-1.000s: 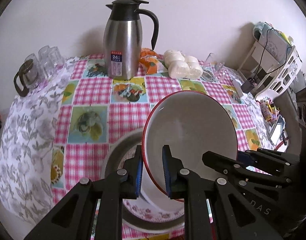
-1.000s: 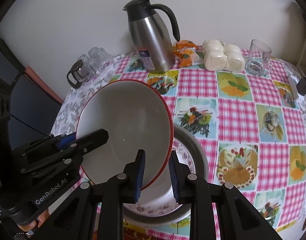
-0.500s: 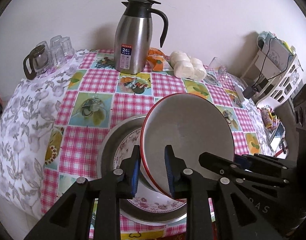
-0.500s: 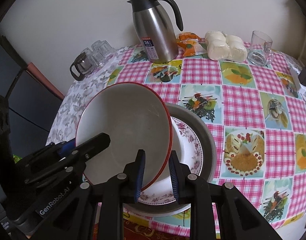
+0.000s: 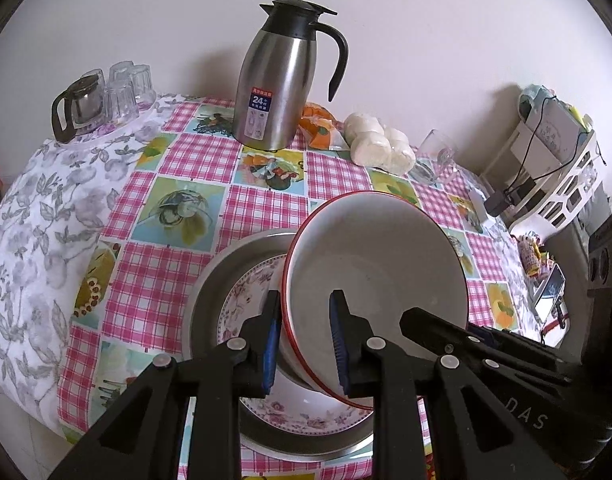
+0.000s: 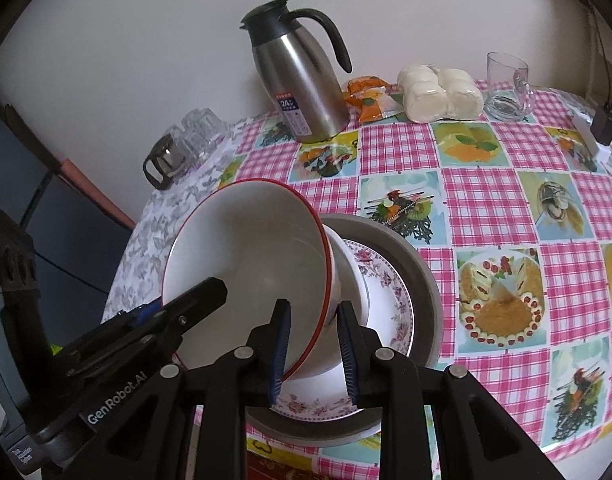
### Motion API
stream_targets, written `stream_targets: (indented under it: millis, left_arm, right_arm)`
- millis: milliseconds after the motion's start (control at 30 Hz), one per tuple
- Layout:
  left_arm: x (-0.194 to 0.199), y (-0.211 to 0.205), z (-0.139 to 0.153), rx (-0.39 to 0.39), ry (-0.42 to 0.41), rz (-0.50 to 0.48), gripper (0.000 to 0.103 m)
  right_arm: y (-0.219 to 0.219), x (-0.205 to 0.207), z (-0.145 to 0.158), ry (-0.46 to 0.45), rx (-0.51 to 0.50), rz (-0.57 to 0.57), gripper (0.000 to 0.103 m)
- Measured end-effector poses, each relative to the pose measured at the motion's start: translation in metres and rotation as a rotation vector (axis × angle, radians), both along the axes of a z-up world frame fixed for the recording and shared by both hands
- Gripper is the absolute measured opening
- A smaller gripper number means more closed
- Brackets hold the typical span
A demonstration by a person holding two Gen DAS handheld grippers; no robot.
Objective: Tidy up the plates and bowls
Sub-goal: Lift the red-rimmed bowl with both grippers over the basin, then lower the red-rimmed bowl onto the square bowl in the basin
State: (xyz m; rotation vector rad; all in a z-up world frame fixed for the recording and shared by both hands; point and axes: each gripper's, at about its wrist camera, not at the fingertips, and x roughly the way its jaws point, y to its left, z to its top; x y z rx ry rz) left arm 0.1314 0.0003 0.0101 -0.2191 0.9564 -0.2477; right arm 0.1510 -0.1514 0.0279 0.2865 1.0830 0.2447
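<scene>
Both grippers hold one big white bowl (image 5: 379,276) with a red rim, and the bowl is being set on the stack of dishes near the front edge of the table (image 6: 485,184). The left gripper (image 5: 304,340) has its jaws narrow, one pad inside the bowl and one outside, over the rim on the bowl's left side. The outer pad looks to touch the wall, but a small gap shows at the inner pad, so this grip seems loose. The right gripper (image 6: 313,350) also stands narrow and pinches the rim on the opposite side, with the wall of the bowl between its blue pads. The bowl is tilted, its opening turned toward the cameras, and its foot is low over the flowered plate (image 6: 389,312), which lies in a grey metal dish (image 6: 421,276). I cannot tell for sure if the foot already rests on the plate. In my judgement the step in hand is the stacking of the bowl on the plate. The next move calls for making the bowl level and centred, then opening both pairs of jaws together and lifting away without dragging the rim. The steel jug (image 5: 282,80) and the glasses (image 5: 124,88) stand well apart at the back.
</scene>
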Motion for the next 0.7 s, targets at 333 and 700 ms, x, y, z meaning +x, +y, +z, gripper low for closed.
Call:
stream_targets:
  millis: [333, 700]
  left_arm:
    - [0.005, -0.007, -0.005, 0.032, -0.003, -0.005, 0.023]
    - [0.003, -0.004, -0.008, -0.004, 0.005, 0.009, 0.024]
  right_arm:
    - [-0.005, 0.001, -0.019, -0.003, 0.036, -0.022, 0.026]
    - [-0.006, -0.004, -0.016, -0.019, 0.035, -0.031, 0.026]
